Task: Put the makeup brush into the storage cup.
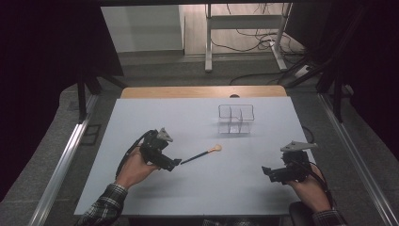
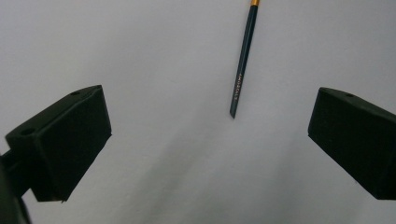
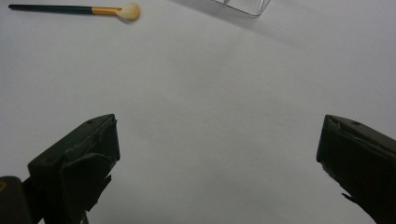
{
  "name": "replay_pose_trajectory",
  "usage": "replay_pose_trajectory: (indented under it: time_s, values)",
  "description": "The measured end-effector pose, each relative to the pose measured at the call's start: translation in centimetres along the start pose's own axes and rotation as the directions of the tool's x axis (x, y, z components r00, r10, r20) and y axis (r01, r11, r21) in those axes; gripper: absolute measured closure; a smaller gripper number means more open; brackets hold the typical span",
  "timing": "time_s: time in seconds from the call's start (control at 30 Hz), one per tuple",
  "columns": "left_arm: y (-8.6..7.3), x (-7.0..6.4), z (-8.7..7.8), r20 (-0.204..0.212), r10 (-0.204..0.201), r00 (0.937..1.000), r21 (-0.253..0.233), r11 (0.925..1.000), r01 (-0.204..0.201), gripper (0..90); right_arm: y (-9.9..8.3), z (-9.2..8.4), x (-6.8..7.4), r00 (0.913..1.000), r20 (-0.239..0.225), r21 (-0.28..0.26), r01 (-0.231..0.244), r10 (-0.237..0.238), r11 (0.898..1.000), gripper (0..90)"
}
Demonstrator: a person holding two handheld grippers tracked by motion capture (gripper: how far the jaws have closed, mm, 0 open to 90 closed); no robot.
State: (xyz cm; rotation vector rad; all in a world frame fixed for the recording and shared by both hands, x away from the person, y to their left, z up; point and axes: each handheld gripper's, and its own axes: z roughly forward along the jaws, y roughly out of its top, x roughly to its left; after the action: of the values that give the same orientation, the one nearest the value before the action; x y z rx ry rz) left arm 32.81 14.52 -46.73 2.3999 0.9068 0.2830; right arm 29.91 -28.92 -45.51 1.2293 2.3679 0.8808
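A thin makeup brush (image 1: 202,154) with a black handle, gold ferrule and pale tuft lies on the white table near its middle. My left gripper (image 1: 175,163) sits just left of the handle's end, held by a hand. In the left gripper view its jaws stand wide apart, open, and the brush handle (image 2: 243,65) lies ahead between them, untouched. My right gripper (image 1: 266,171) rests at the table's right front, open and empty. The right gripper view has the brush (image 3: 74,10) far off at top left.
A clear plastic organiser (image 1: 236,118) with several compartments stands behind the brush, right of centre; its corner (image 3: 243,6) is at the top of the right gripper view. The white table top (image 1: 141,117) ends in a wooden strip (image 1: 202,92) at the back.
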Motion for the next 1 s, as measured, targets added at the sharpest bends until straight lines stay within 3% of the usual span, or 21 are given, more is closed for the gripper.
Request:
replay_pose_trajectory:
  time_s: [0.67,0.73,1.0]
  values:
    - [2.4,-0.2,2.5,0.032,0.045,0.9984,0.072,0.9963,-0.048,1.2,0.0,0.1,0.0,1.0,-0.003,0.005,-0.003,0.003,1.0,0.0]
    - [2.7,-0.1,2.7,0.028,0.077,0.9966,0.101,0.9917,-0.079,1.2,0.0,0.1,0.0,1.0,-0.004,0.007,-0.004,0.004,1.0,0.0]
    - [3.6,-0.2,3.7,0.026,0.095,0.9951,0.135,0.986,-0.098,0.8,0.0,0.1,-0.1,1.0,-0.005,0.014,-0.005,0.005,1.0,0.0]
